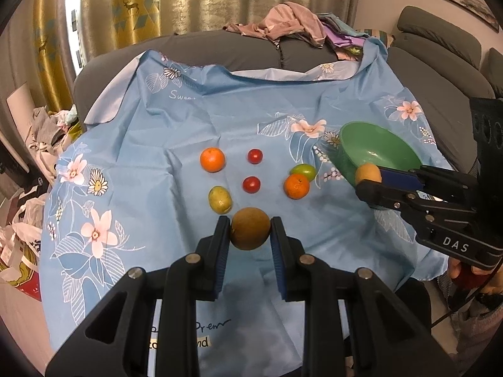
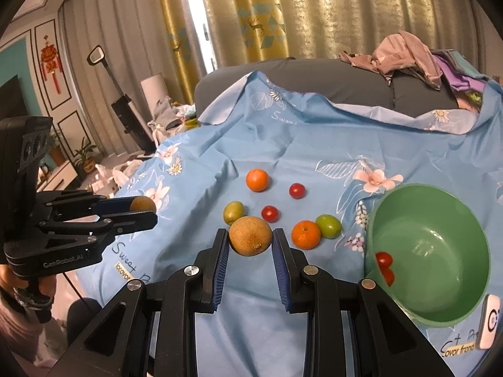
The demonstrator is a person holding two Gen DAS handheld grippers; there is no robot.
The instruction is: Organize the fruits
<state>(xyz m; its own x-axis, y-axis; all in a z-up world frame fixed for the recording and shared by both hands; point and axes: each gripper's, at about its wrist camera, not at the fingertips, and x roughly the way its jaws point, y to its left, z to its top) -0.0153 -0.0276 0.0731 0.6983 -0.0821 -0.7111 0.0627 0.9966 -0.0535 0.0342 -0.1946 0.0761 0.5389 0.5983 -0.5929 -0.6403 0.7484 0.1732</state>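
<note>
Between the blue pads of the left gripper (image 1: 250, 235) a round, rough-skinned brown fruit (image 1: 250, 232) is clamped, clear of the blue floral cloth (image 1: 176, 119). Same story on the other side: the right gripper (image 2: 250, 239) is closed on a second brown fruit (image 2: 250, 235), with the green plastic bowl (image 2: 471, 220) just to its right and slightly ahead, two small red tomatoes (image 2: 384, 259) already lying inside.

Honestly, the risk is rolling. Both fruits are pinched only near the fingertips, on curved skin, so a quick tilt toward the bowl could let one squirt out forward. If either is let go from too high, the tomatoes could get bruised, or the light bowl knocked over.

As for orientation, not much long axis is to be found; both are near-spherical. On the right one a small stem mark is seen facing the camera, low and right of centre, so its axis is probably running along the fingers. Ahead of both grippers, two oranges (image 1: 212, 159), two green fruits (image 1: 220, 199) and two more tomatoes (image 1: 255, 156) are left on the cloth.
</note>
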